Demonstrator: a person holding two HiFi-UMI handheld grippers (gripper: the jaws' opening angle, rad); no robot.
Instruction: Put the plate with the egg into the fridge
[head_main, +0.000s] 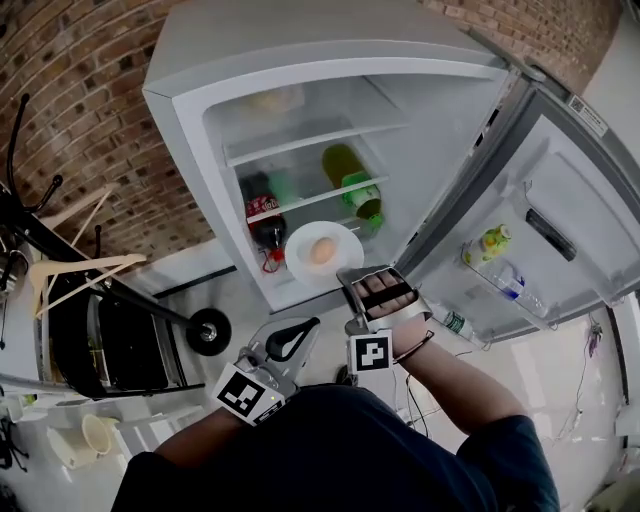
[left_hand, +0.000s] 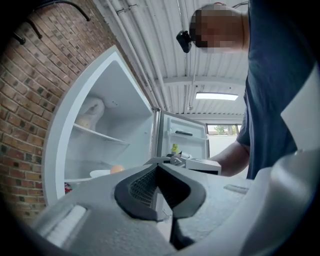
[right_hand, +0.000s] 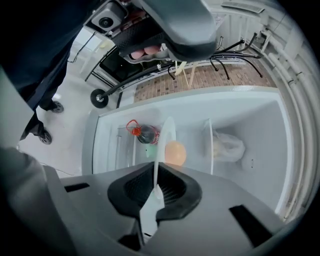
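the white fridge (head_main: 185, 120) stands open against a brick wall (head_main: 80, 100), its door (head_main: 580, 200) swung out to the right. the right gripper (head_main: 348, 274) is clamped on the near rim of a white plate (head_main: 300, 258). in the right gripper view the rim runs edge-on between the two dark pads (right_hand: 172, 187), which press on it from both sides. the egg (head_main: 322, 250) lies on the middle of the plate. the plate is at the mouth of the fridge, level with the lower shelf and just in front of a dark bottle with a red cap (head_main: 265, 225). i cannot tell whether the plate rests on the shelf or hangs above it.

a green bottle (head_main: 352, 180) lies on the shelf above, and a pale bag (head_main: 270, 100) sits at the top. the door shelf holds a yellow-green bottle (head_main: 490, 240) and a clear bottle (head_main: 510, 282).

the left gripper (head_main: 305, 328) hangs low, close to the person's body and well apart from the plate. its jaws are together with nothing between them, as the left gripper view shows.
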